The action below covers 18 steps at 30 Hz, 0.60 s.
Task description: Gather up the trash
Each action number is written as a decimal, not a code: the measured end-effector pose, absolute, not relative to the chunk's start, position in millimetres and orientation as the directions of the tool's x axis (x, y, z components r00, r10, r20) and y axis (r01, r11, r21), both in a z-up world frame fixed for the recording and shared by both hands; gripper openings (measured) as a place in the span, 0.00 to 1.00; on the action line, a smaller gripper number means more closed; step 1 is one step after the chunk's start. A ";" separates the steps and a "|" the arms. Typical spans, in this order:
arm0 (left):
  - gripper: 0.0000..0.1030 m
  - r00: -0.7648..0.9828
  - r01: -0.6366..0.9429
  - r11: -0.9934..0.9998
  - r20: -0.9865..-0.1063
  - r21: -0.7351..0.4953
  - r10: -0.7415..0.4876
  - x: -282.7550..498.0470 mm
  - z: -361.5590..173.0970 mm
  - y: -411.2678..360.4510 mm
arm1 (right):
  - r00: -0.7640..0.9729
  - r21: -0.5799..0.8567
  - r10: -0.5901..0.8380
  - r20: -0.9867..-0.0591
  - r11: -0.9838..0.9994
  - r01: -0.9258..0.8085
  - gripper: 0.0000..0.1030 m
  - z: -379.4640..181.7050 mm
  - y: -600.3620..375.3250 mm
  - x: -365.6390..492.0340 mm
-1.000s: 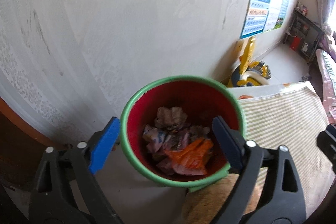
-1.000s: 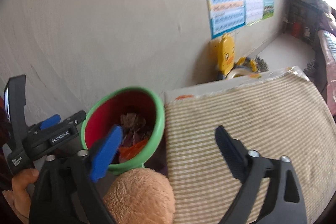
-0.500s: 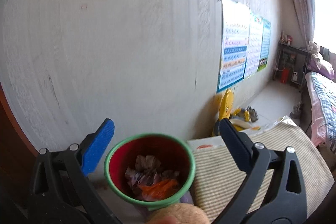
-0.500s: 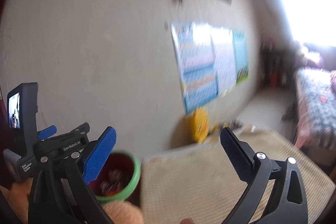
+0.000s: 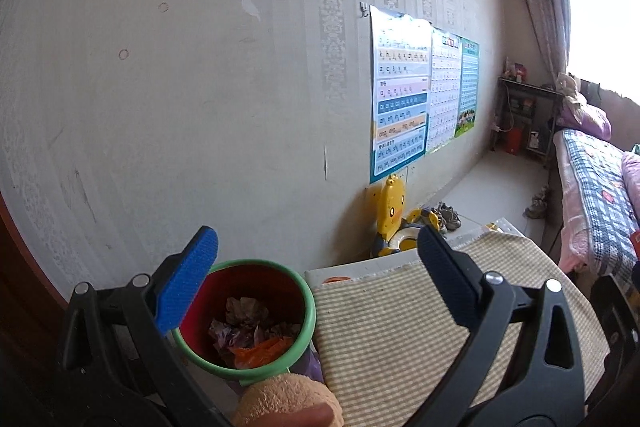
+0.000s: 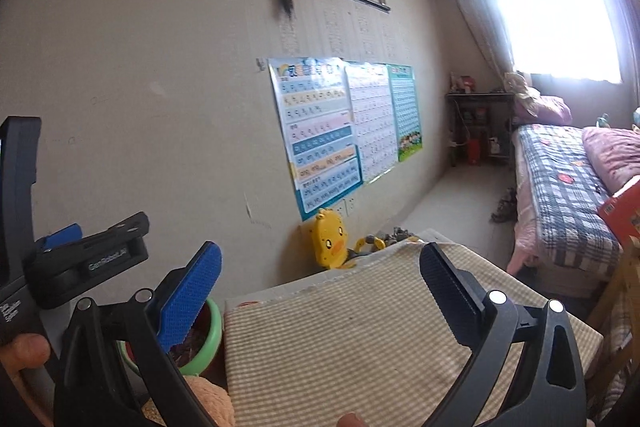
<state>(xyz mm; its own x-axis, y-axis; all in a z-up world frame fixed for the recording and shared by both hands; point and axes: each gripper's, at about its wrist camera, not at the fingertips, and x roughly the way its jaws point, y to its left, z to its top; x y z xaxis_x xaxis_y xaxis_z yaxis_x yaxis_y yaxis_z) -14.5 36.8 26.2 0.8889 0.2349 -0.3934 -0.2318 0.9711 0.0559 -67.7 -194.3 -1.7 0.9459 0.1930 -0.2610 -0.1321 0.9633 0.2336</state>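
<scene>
With both pairs of jaws standing spread, gripping nothing: left claw hanging wide above the red bin, having just finished widening, its blue pad overlapping the bin's green rim in the left wrist view without visibly touching it; right claw likewise released, hovering over the counter. Lying inside the bin: crumpled trash, greyish paper on top, purple wrapper beneath, orange plastic toward the near edge. Sitting just beside the bin on its right, the counter's striped beige cloth. Showing at the bottom edge of the left wrist view, a fuzzy tan plush thing, pressed close to the bin's near rim. Peeking out behind the right claw's blue pad in the right wrist view, only a slice of the bin. Holding the left claw's handle at the far left of that view, a hand. Hanging on the pale wall, three learning charts; below them on the floor, a yellow duck toy. Standing along the right side under the bright window, a bed with a checked quilt.
</scene>
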 end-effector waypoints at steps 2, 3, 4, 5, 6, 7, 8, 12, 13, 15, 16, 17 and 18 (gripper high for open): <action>0.95 0.888 -0.229 0.972 -0.396 0.055 0.232 -14.7 27.0 35.2 | 0.946 0.237 0.185 -0.267 0.964 -0.121 0.93 -2.0 -196.3 -66.1; 0.95 0.889 -0.229 0.972 -0.396 0.054 0.231 -15.8 27.6 36.3 | 0.946 0.236 0.181 -0.270 0.965 -0.118 0.93 -2.6 -196.8 -66.6; 0.95 0.889 -0.228 0.972 -0.396 0.054 0.231 -15.9 28.0 36.5 | 0.946 0.235 0.180 -0.271 0.965 -0.117 0.93 -4.1 -196.4 -68.2; 0.95 0.889 -0.228 0.972 -0.397 0.054 0.231 -16.3 28.5 36.8 | 0.945 0.234 0.180 -0.272 0.965 -0.117 0.93 -4.9 -195.6 -69.1; 0.95 0.888 -0.228 0.972 -0.398 0.054 0.230 -15.7 28.5 37.3 | 0.945 0.232 0.180 -0.272 0.966 -0.117 0.93 -5.0 -195.2 -70.0; 0.95 0.887 -0.228 0.972 -0.400 0.054 0.230 -15.3 28.4 37.8 | 0.945 0.230 0.179 -0.273 0.966 -0.116 0.93 -5.6 -192.9 -71.2; 0.95 0.886 -0.228 0.972 -0.402 0.053 0.230 -14.7 28.1 38.4 | 0.945 0.227 0.177 -0.274 0.967 -0.115 0.93 -6.1 -191.5 -70.0; 0.95 0.881 -0.223 0.974 -0.417 0.047 0.222 -13.1 26.3 38.6 | 0.944 0.221 0.178 -0.278 0.968 -0.118 0.93 -6.7 -189.0 -68.7; 0.95 0.880 -0.224 0.974 -0.419 0.046 0.222 -13.0 25.7 39.0 | 0.943 0.220 0.178 -0.279 0.968 -0.118 0.93 -7.9 -189.1 -69.2; 0.95 0.879 -0.226 0.973 -0.422 0.045 0.223 -12.3 24.7 40.3 | 0.942 0.217 0.177 -0.284 0.969 -0.117 0.93 -9.2 -188.9 -67.3; 0.95 0.878 -0.225 0.973 -0.424 0.044 0.222 -11.8 24.2 40.8 | 0.942 0.215 0.176 -0.287 0.970 -0.115 0.93 -9.4 -188.2 -65.9; 0.95 0.877 -0.225 0.973 -0.426 0.044 0.222 -11.8 23.5 41.0 | 0.941 0.213 0.175 -0.290 0.970 -0.115 0.93 -9.9 -187.7 -65.5; 0.95 0.877 -0.225 0.973 -0.427 0.044 0.222 -11.6 22.9 41.4 | 0.940 0.212 0.176 -0.293 0.970 -0.115 0.93 -10.5 -187.4 -64.9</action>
